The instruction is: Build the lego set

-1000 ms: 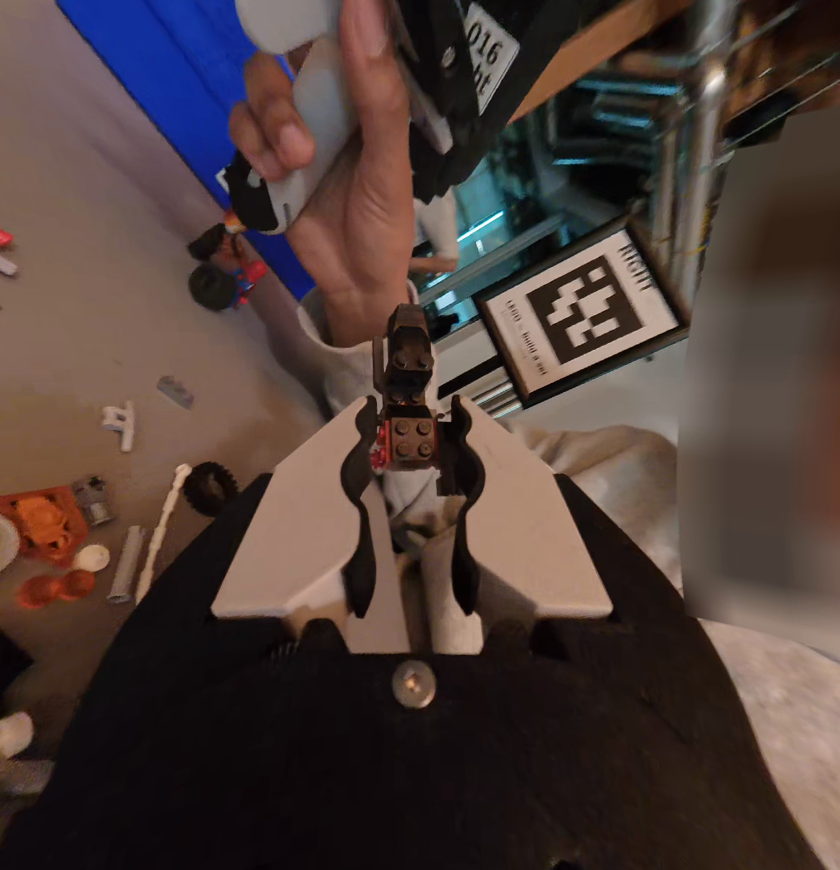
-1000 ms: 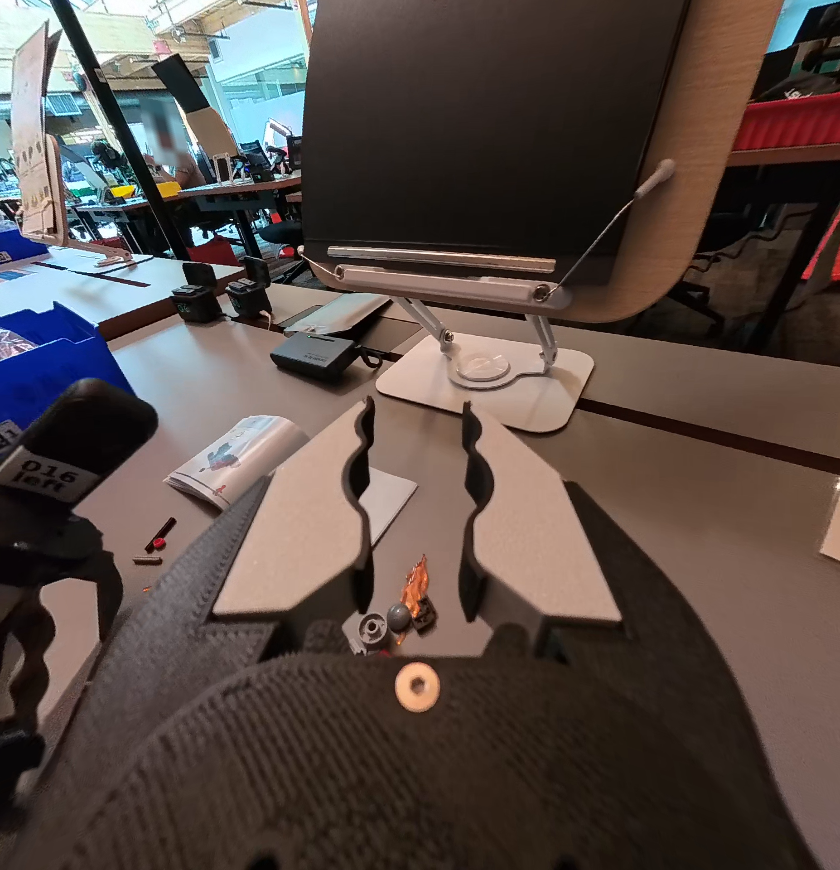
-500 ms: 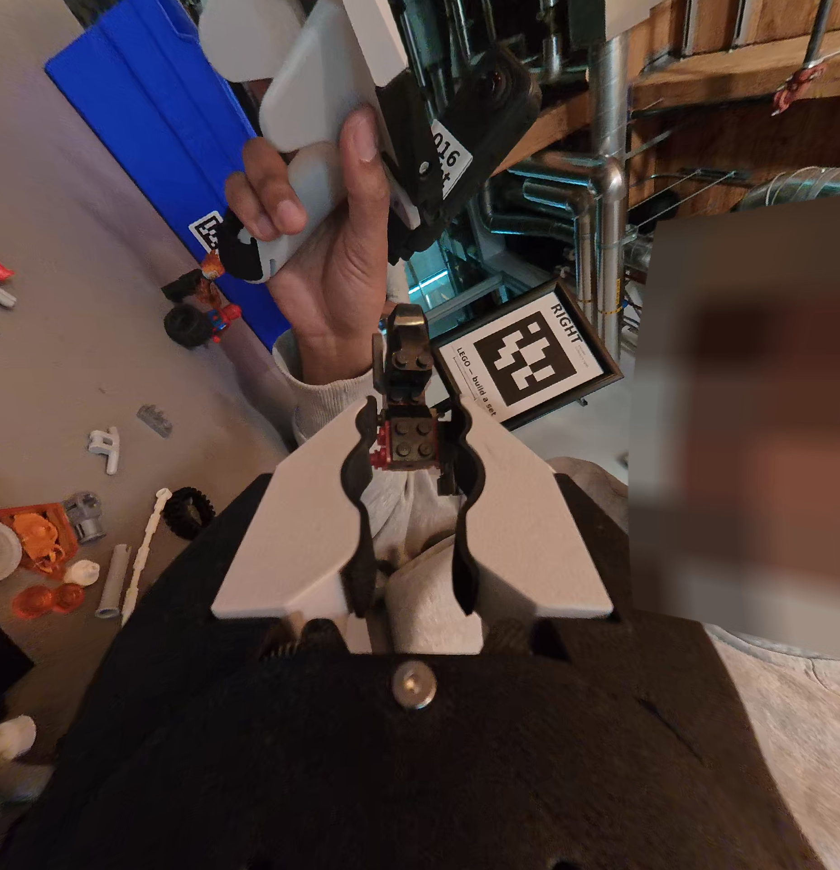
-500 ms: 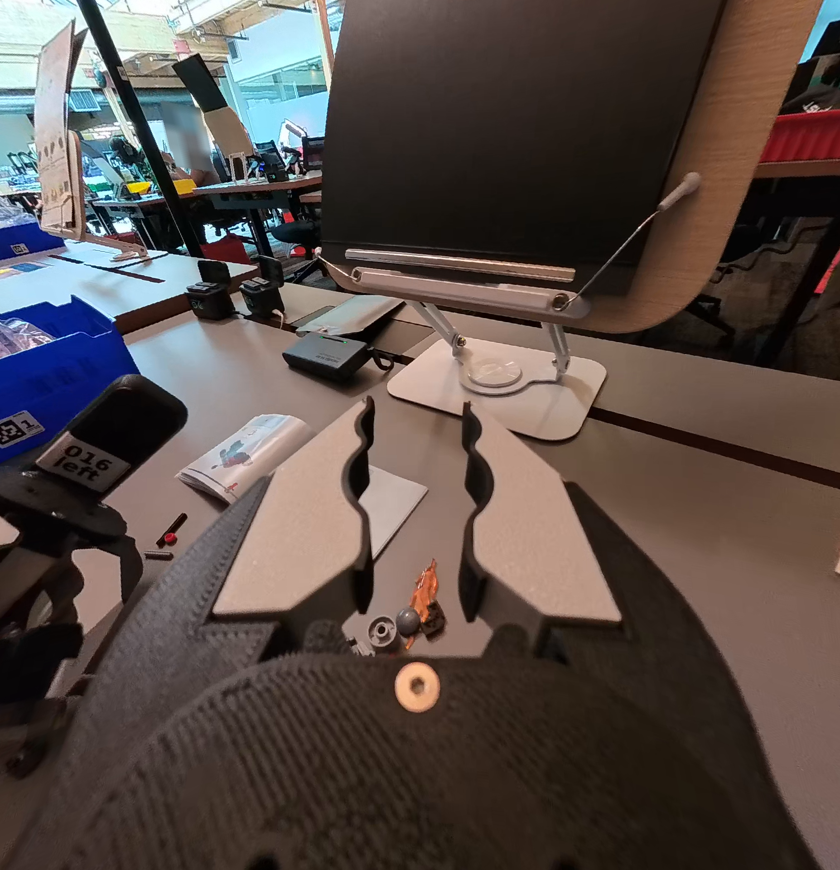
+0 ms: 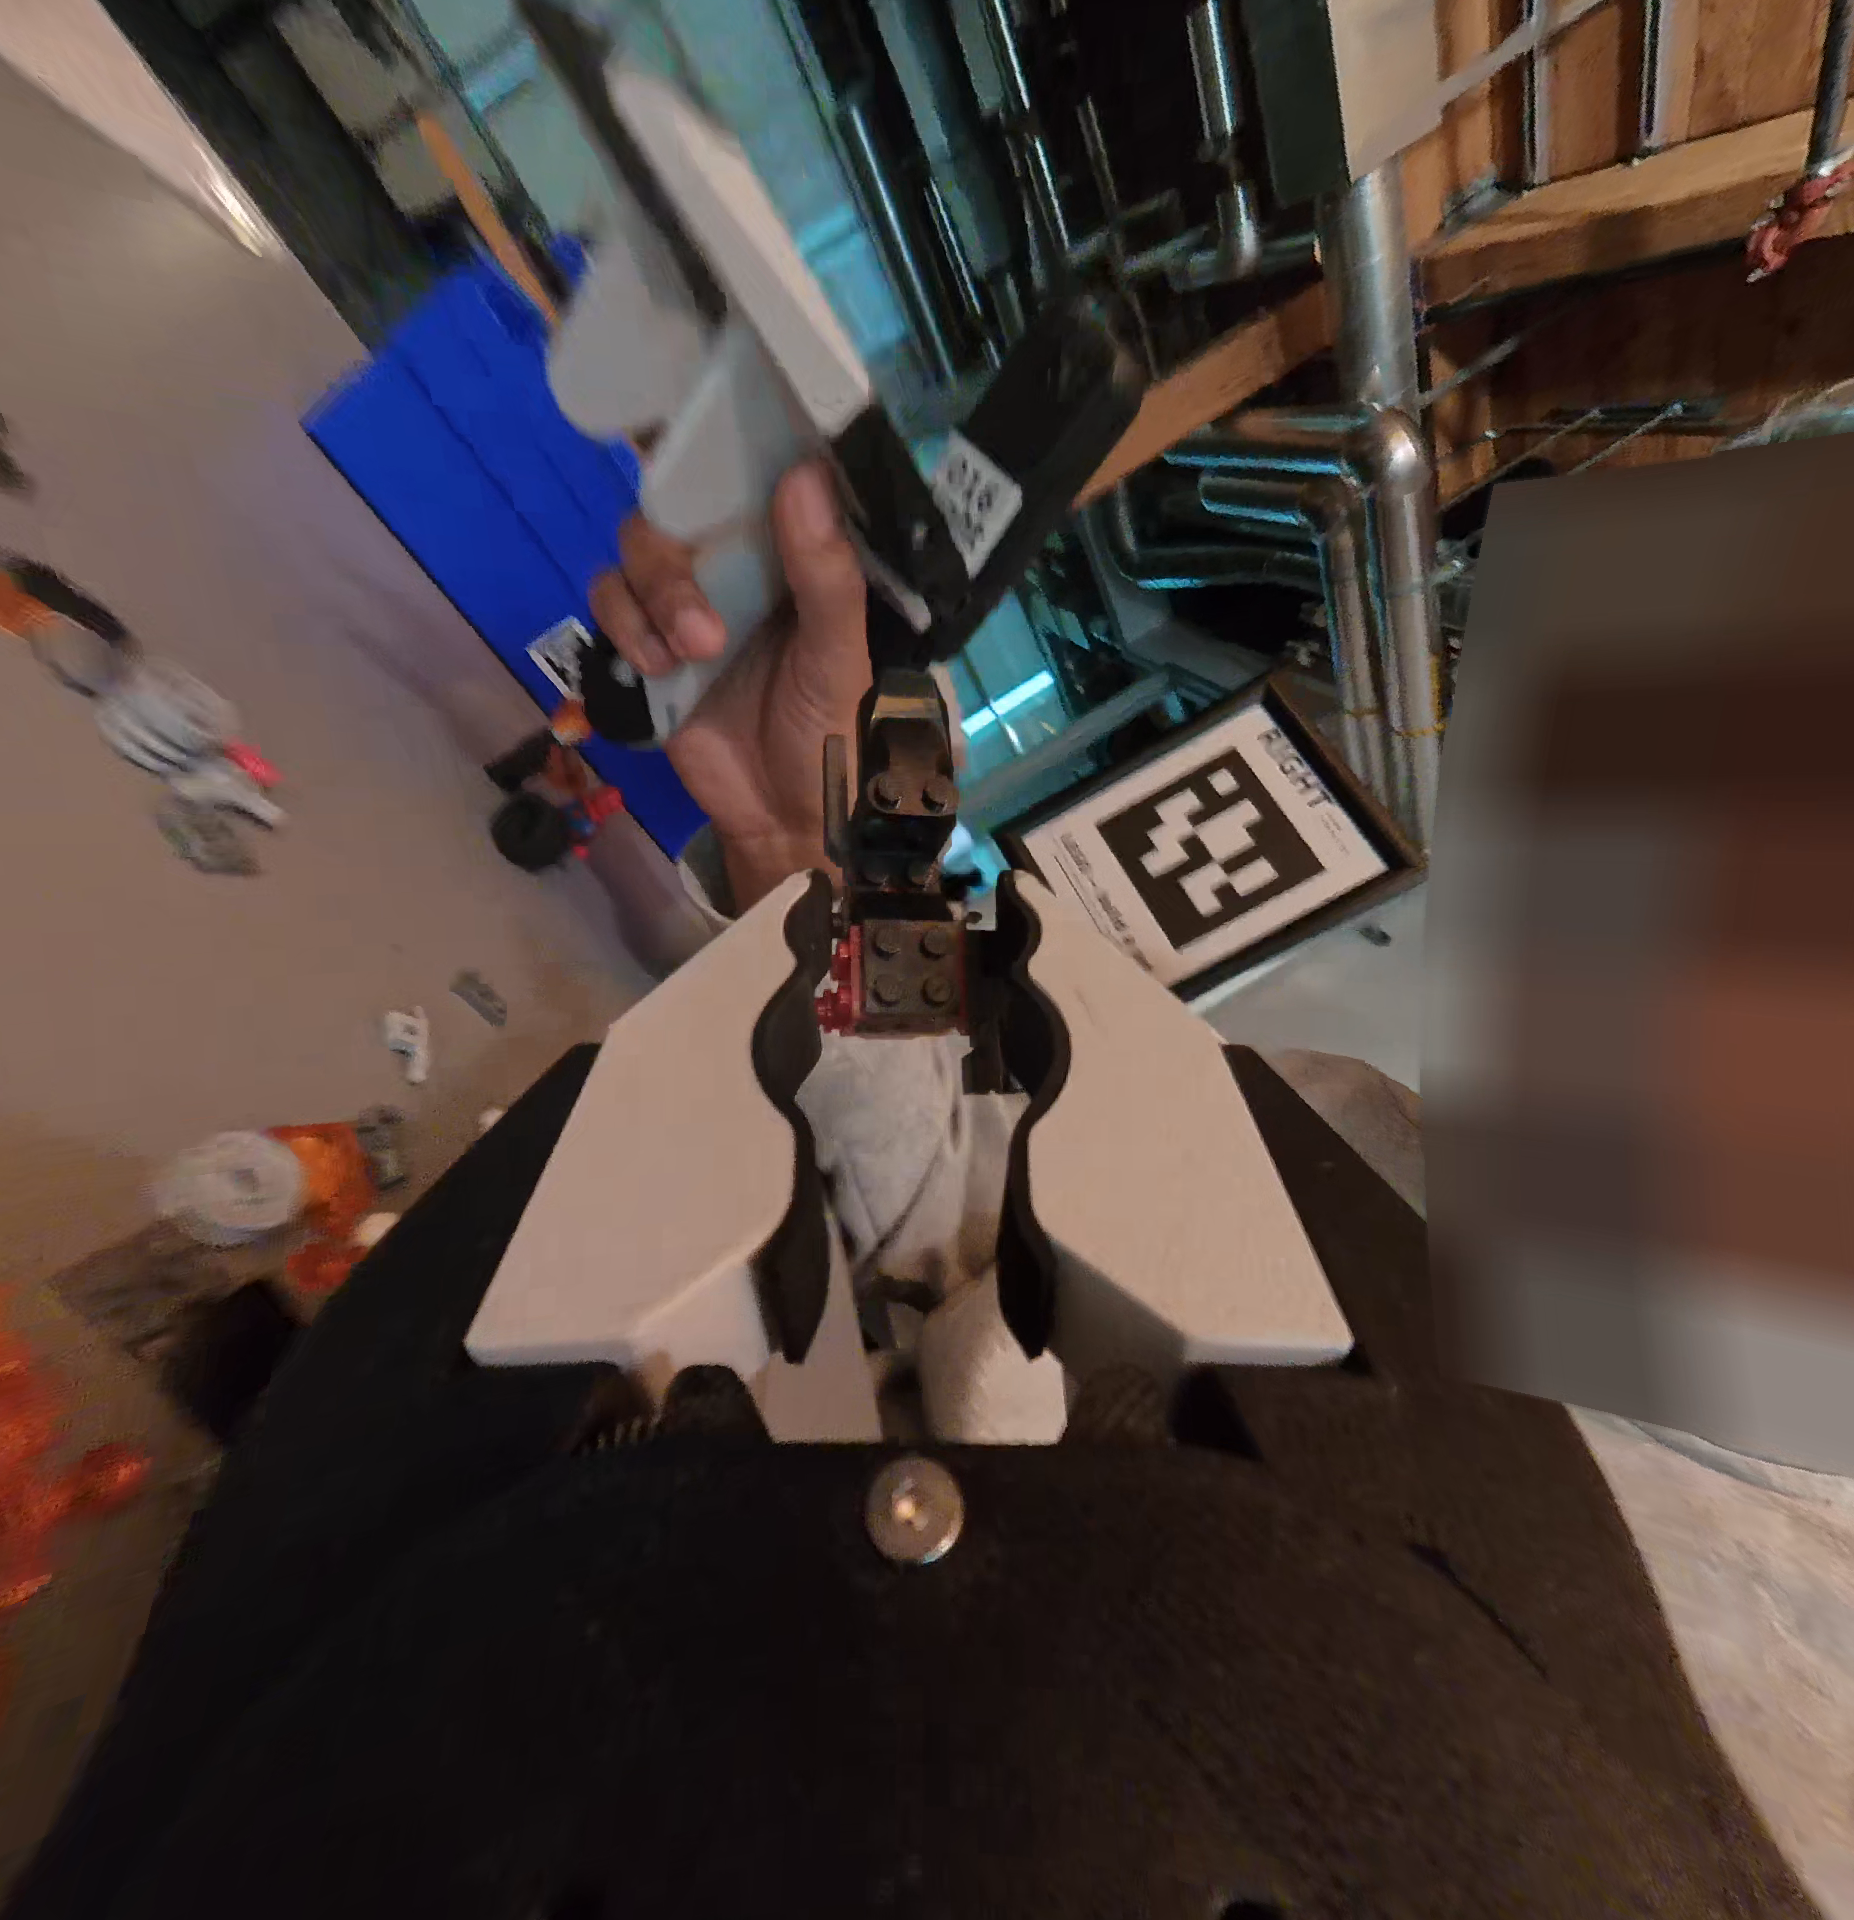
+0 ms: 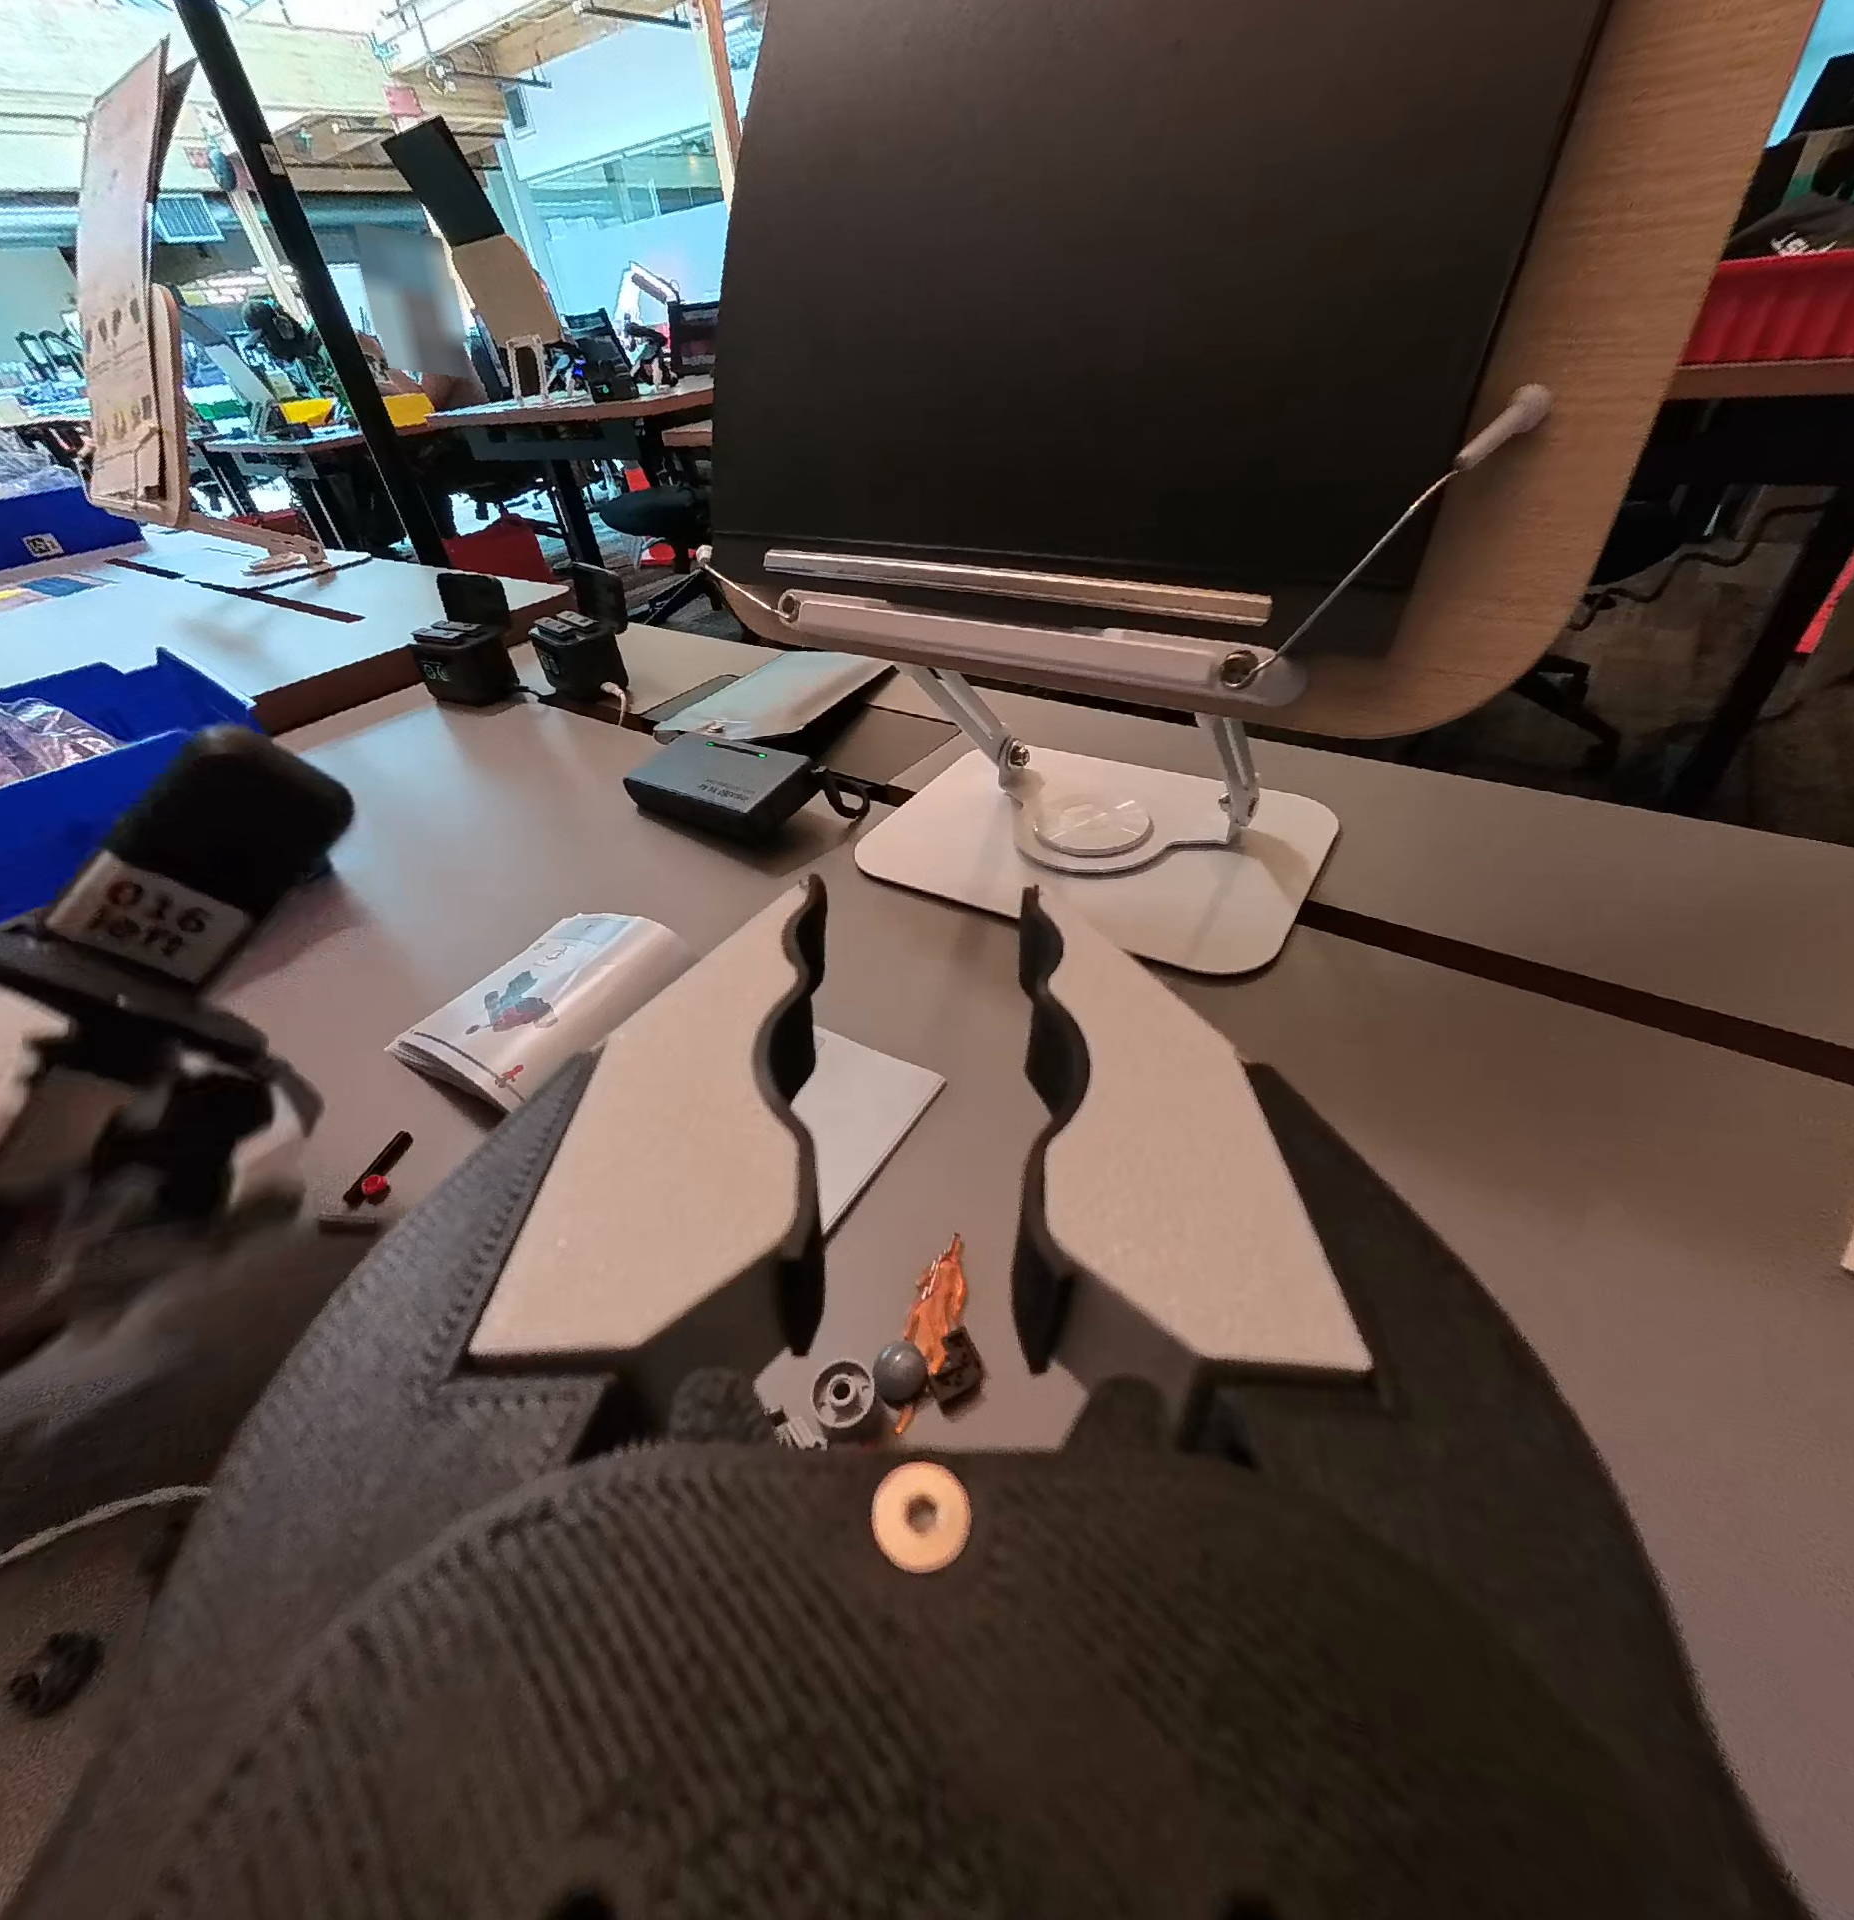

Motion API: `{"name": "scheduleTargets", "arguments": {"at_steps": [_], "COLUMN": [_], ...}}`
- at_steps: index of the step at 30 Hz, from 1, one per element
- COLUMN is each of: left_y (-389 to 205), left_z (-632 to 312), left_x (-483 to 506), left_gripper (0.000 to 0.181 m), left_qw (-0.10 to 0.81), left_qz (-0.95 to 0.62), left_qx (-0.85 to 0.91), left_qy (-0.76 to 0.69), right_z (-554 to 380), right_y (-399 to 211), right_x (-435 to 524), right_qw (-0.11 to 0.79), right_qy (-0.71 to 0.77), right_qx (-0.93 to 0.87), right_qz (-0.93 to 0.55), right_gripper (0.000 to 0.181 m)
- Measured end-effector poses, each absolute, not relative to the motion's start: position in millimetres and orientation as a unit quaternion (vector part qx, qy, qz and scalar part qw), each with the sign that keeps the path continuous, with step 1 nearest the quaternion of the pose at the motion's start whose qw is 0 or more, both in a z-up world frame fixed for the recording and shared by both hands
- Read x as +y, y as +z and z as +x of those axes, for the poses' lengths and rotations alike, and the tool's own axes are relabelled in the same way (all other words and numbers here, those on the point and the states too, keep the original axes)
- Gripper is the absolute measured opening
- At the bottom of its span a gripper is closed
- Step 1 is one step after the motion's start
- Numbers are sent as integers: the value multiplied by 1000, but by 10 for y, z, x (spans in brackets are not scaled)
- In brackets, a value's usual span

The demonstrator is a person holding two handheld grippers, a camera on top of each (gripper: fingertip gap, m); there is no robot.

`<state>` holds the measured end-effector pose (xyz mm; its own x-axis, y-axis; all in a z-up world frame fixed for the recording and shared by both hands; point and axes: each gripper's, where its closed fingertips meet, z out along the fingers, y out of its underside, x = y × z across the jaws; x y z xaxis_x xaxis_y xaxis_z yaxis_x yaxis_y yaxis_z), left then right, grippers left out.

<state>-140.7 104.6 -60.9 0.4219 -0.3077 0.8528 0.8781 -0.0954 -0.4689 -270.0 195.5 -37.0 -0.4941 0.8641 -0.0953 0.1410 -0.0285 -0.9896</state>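
Observation:
My left gripper [image 5: 910, 971] is shut on a small dark lego assembly [image 5: 907, 914] with studs on top and a red piece on its left side; it is held up in the air, tilted. Beyond it a hand [image 5: 757, 707] holds the right gripper's handle. My right gripper [image 6: 918, 997] is open and empty above the grey table [image 6: 1525, 1195]. Under its jaws lie a transparent orange flame piece [image 6: 938, 1299], a grey ball [image 6: 899, 1371], a grey round piece [image 6: 843, 1392] and a small black piece [image 6: 959, 1369]. The left gripper's body [image 6: 175, 935] shows at the left of the right wrist view.
An instruction booklet [image 6: 549, 1003] and a white sheet [image 6: 866, 1101] lie ahead of the right gripper. A tablet stand [image 6: 1110, 842], a black box [image 6: 720, 795] and a blue bin [image 6: 61, 769] stand behind. Loose orange, white and grey lego parts [image 5: 268, 1184] lie blurred on the table.
The left gripper has tilted and swung with the assembly, so the table parts slid and blurred. The right gripper drifted slightly; the hand holding it moved farther off in the left view.

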Motion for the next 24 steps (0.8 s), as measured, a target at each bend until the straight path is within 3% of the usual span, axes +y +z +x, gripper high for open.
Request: {"name": "scheduleTargets", "arguments": {"at_steps": [1, 6, 11, 24], "left_y": [-578, -494, -537, -543], "left_z": [-1550, -2351, -2613, -2584], "left_x": [921, -98, -775, -732], "left_gripper": [30, 29, 29, 29], "left_qw": [641, 720, 719, 729], "left_qz": [-567, -562, -584, -571], "left_qx": [-261, -339, -370, -358], "left_qy": [-447, -227, -70, -121], "right_z": [-2698, -2700, -2738, -2685], "right_y": [-362, -377, -594, -989], "right_x": [1960, 1942, 1801, 1381], "right_qw": [305, 300, 285, 311], "right_qy": [596, 599, 580, 494], "right_qx": [-626, -625, -651, -741], "right_qz": [-401, -401, -400, -332], "right_gripper": [36, 36, 36, 35]}}
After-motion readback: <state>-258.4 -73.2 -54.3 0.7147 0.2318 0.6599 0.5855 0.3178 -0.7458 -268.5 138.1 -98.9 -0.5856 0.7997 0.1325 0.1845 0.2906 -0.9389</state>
